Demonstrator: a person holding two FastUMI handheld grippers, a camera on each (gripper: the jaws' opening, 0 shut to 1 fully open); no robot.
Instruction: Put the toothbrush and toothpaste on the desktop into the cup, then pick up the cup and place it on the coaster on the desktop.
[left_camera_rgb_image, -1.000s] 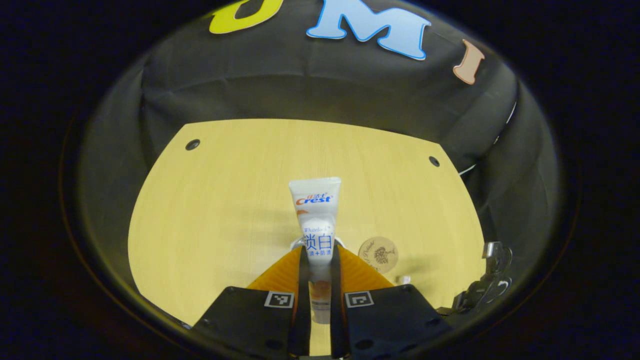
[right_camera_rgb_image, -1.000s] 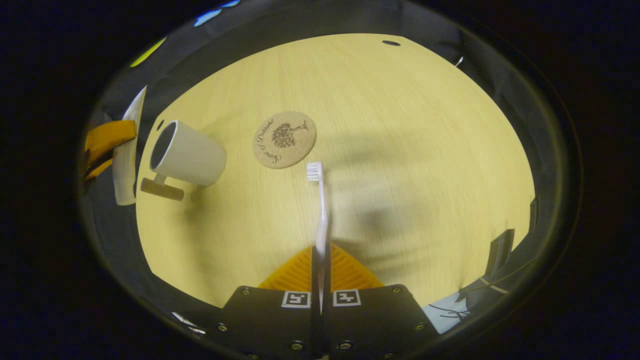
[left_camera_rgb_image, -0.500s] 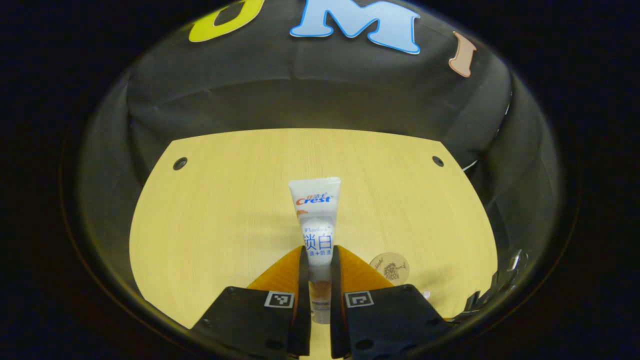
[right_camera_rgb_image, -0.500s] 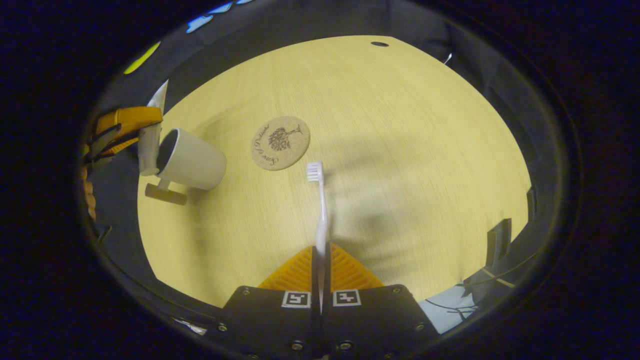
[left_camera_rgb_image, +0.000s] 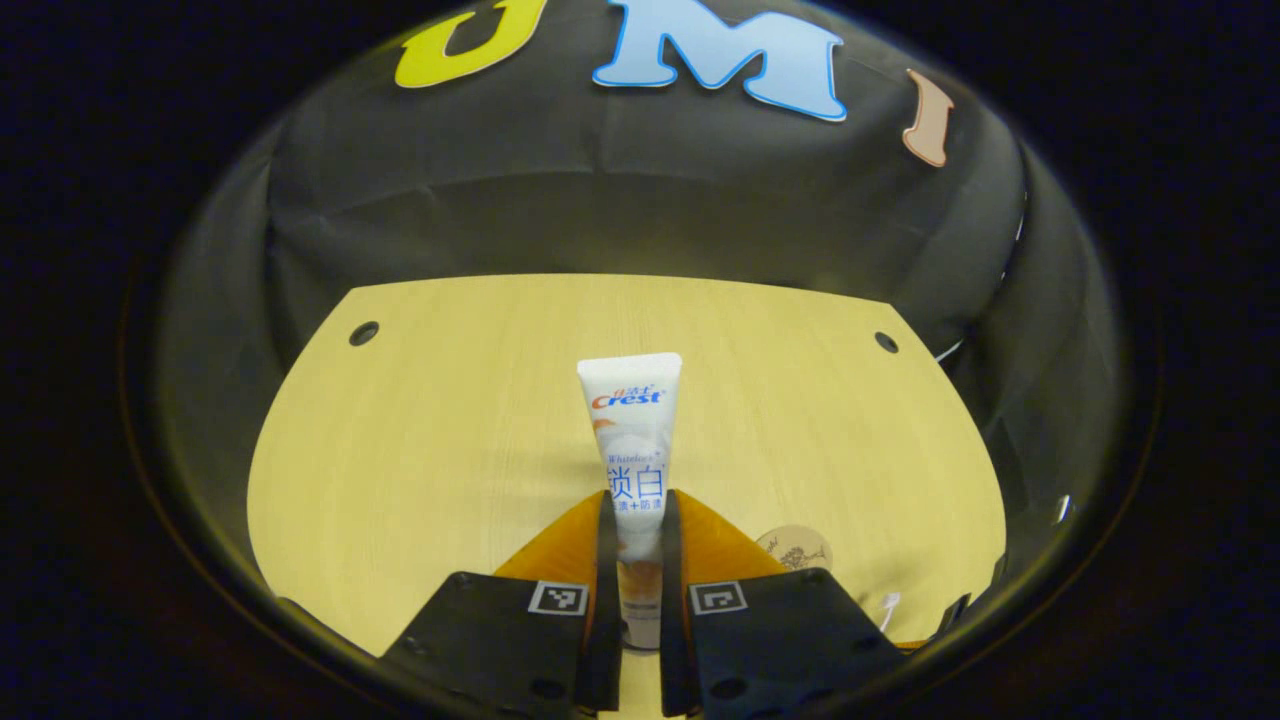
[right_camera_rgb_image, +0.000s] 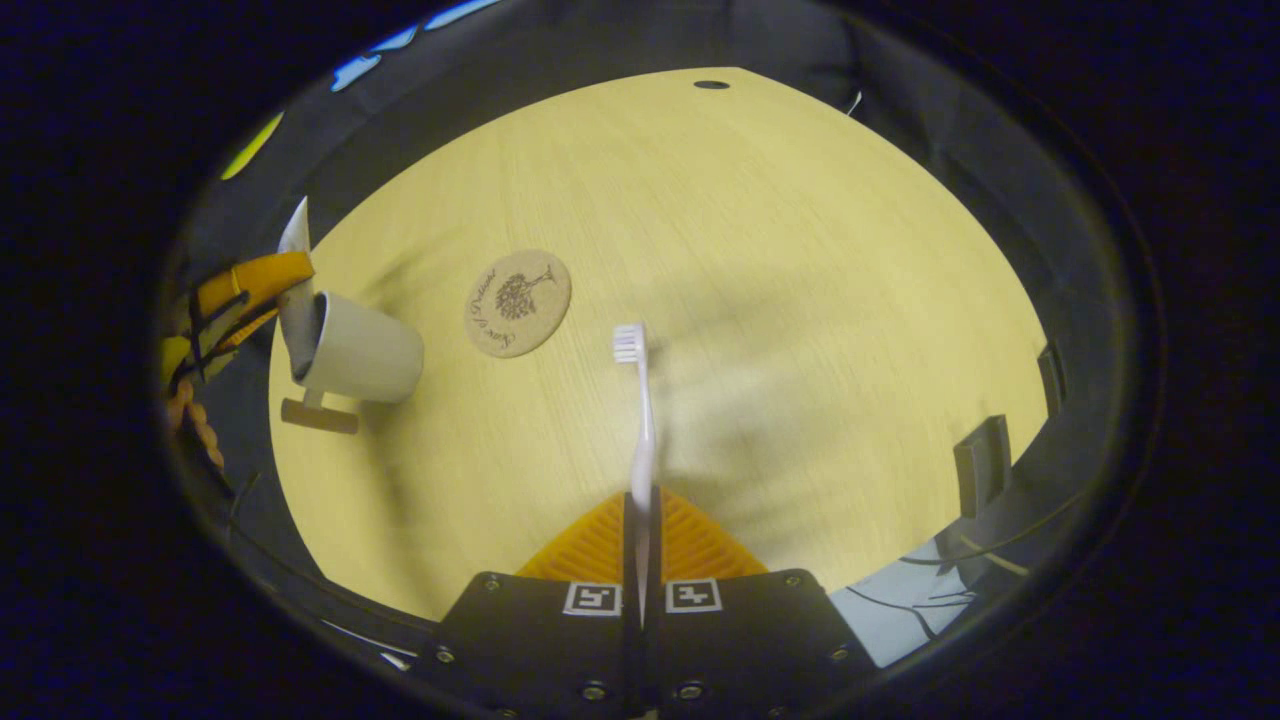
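My left gripper (left_camera_rgb_image: 634, 500) is shut on a white toothpaste tube (left_camera_rgb_image: 632, 410), which points forward over the wooden table (left_camera_rgb_image: 430, 440). In the right gripper view the same tube (right_camera_rgb_image: 295, 235) stands at the mouth of the white cup (right_camera_rgb_image: 360, 350) at the far left. Its lower end is hidden behind the rim, and the left gripper's fingers (right_camera_rgb_image: 250, 285) clamp it just above. My right gripper (right_camera_rgb_image: 640, 495) is shut on a white toothbrush (right_camera_rgb_image: 640, 420), bristle head forward, held above the table. The round cork coaster (right_camera_rgb_image: 517, 302) lies flat just right of the cup and peeks out beside my left fingers (left_camera_rgb_image: 797, 548).
The table (right_camera_rgb_image: 800, 300) has small dark holes near its far corners (left_camera_rgb_image: 363, 333) (left_camera_rgb_image: 886, 342) (right_camera_rgb_image: 711, 85). Black cloth walls it in on all sides. A dark bracket (right_camera_rgb_image: 980, 465) and some cables sit off the table's right edge.
The left gripper has brought the toothpaste over and down to the cup's mouth. In the right gripper view the cup and coaster have slid left. Both grips are unchanged.
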